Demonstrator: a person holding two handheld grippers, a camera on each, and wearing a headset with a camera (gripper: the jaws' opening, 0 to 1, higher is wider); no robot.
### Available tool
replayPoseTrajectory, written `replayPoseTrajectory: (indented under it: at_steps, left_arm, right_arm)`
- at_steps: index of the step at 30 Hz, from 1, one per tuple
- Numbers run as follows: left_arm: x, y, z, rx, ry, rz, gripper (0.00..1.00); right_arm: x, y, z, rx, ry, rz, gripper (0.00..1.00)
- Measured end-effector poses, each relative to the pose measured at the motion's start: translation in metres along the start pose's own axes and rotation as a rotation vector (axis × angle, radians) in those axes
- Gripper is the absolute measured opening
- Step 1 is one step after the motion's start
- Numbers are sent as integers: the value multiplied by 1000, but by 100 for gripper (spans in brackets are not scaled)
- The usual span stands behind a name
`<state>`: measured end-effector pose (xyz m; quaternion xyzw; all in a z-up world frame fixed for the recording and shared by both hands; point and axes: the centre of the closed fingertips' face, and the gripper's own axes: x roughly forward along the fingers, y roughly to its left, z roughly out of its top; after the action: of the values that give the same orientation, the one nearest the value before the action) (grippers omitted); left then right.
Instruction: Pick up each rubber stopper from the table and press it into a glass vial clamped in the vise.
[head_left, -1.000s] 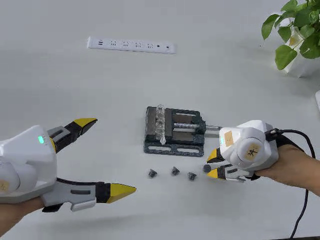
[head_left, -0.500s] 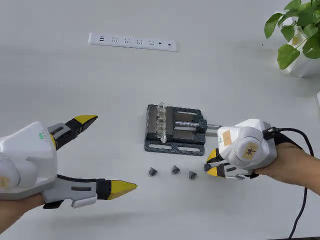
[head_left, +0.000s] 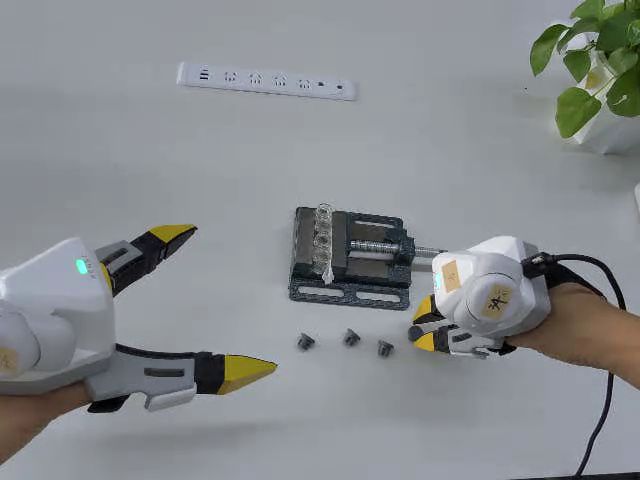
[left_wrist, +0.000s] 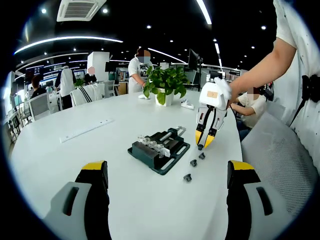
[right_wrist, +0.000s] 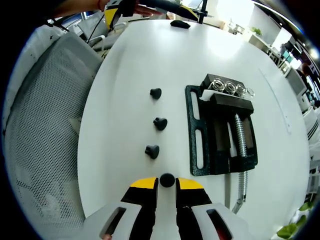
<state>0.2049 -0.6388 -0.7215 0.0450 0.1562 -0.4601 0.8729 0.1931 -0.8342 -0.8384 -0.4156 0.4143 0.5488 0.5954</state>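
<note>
My right gripper (head_left: 424, 326) is shut on a dark rubber stopper (right_wrist: 167, 179), low over the table just right of the loose ones. Three more stoppers (head_left: 351, 338) lie in a row in front of the black vise (head_left: 350, 262). Several glass vials (head_left: 323, 238) stand upright, clamped in a row in the vise's left end. The right gripper view shows the loose stoppers (right_wrist: 160, 123) to the left of the vise (right_wrist: 222, 130). My left gripper (head_left: 212, 300) is open wide and holds nothing, well to the left of the vise. It looks at the vise (left_wrist: 160, 147) and the right gripper (left_wrist: 205, 141).
A white power strip (head_left: 265, 81) lies at the back of the white table (head_left: 200, 170). A potted plant (head_left: 598, 70) stands at the back right. A black cable (head_left: 605, 420) trails from the right gripper. People stand and sit in the room beyond the table.
The head view has shifted slightly. Both grippers and the stoppers hold about the same places, and the right gripper still grips its stopper.
</note>
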Motion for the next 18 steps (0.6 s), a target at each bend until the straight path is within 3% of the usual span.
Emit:
replayPoseTrajectory:
  at_steps: [18]
  left_arm:
    - [1, -1, -1, -7, -1, 0, 99]
  right_arm:
    - [1, -1, -1, -21, 17, 22, 8]
